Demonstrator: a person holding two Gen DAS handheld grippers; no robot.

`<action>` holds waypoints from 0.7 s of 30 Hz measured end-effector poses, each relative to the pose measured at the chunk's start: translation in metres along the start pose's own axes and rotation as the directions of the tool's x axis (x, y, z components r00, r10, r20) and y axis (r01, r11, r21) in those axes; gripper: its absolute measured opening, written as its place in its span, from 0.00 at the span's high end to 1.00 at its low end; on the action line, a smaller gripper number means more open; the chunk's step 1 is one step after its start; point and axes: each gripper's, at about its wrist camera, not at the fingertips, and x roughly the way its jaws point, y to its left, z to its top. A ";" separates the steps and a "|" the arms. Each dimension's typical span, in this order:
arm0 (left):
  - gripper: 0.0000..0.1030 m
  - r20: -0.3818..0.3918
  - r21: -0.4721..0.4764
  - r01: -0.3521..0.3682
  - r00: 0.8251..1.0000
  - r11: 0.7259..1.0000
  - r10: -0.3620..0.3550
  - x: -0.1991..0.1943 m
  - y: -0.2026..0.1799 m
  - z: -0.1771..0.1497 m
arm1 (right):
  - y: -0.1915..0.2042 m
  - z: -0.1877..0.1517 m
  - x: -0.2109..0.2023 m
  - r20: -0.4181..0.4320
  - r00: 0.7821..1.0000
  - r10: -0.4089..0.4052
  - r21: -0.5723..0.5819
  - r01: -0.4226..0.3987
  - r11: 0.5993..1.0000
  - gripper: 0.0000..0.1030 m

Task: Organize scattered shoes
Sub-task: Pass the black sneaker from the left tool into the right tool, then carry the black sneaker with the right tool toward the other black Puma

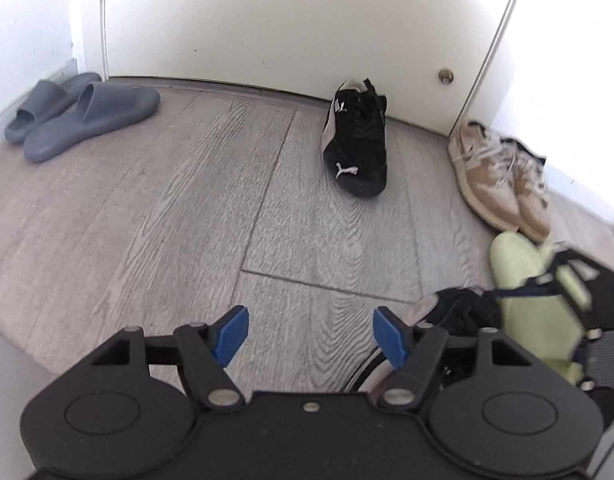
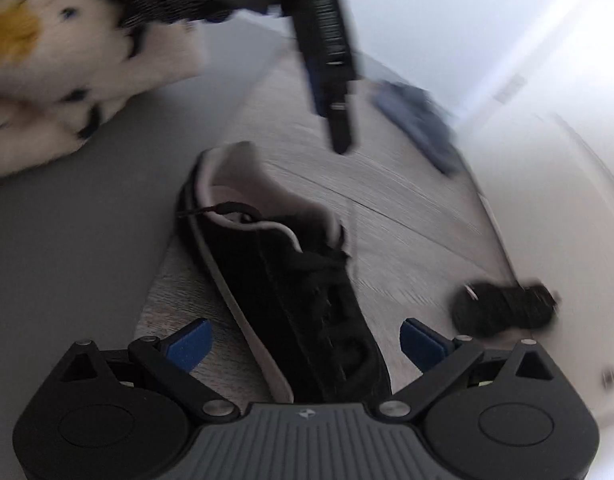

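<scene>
Entryway floor, both wrist views. Your right gripper point(image 2: 305, 346) is spread wide, its blue pads point(image 2: 189, 344) flanking the near black sneaker point(image 2: 291, 280) without pinching it; the shoe lies on the wood floor point(image 1: 187, 200) with its toe between the jaws and its heel pointing away. Your left gripper point(image 1: 309, 338) is likewise released and empty, hovering over bare floor. The sneaker's mate point(image 1: 357, 144) stands by the door point(image 1: 267, 20), toe toward you, well apart from the first. Grey slides point(image 1: 83, 114) and tan sneakers point(image 1: 503, 176) already sit in pairs; a pale green shoe point(image 1: 523, 280) lies just in front of the tan pair. Risks: the right view is blurred, suggesting fast motion, so closing now may catch only a lace point(image 2: 227, 210) or the soft upper and let the shoe swing or drop. The two tools are close, so they may collide.
</scene>
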 end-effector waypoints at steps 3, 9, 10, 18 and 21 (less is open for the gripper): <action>0.32 0.005 -0.006 -0.002 1.000 1.000 0.002 0.002 0.001 0.002 | -0.015 0.014 0.015 -0.014 0.989 0.144 -0.070 -0.145 0.987 0.04; 0.32 -0.008 0.001 -0.028 1.000 1.000 0.028 0.014 0.000 0.003 | -0.025 0.037 0.040 -0.148 0.970 0.194 -0.096 -0.209 0.973 0.19; 0.32 -0.008 -0.003 -0.034 0.999 0.999 0.034 0.014 0.001 0.003 | -0.026 0.040 0.042 -0.164 0.968 0.189 -0.071 -0.203 0.977 0.20; 0.32 0.054 -0.119 -0.054 0.997 0.991 0.061 0.005 0.025 0.010 | -0.033 0.051 0.058 -0.185 0.983 -0.016 0.288 0.070 0.955 0.20; 0.32 0.065 -0.181 -0.044 0.996 0.983 0.057 0.003 0.036 0.011 | -0.043 0.057 0.069 -0.243 0.965 -0.095 0.454 0.200 0.868 0.19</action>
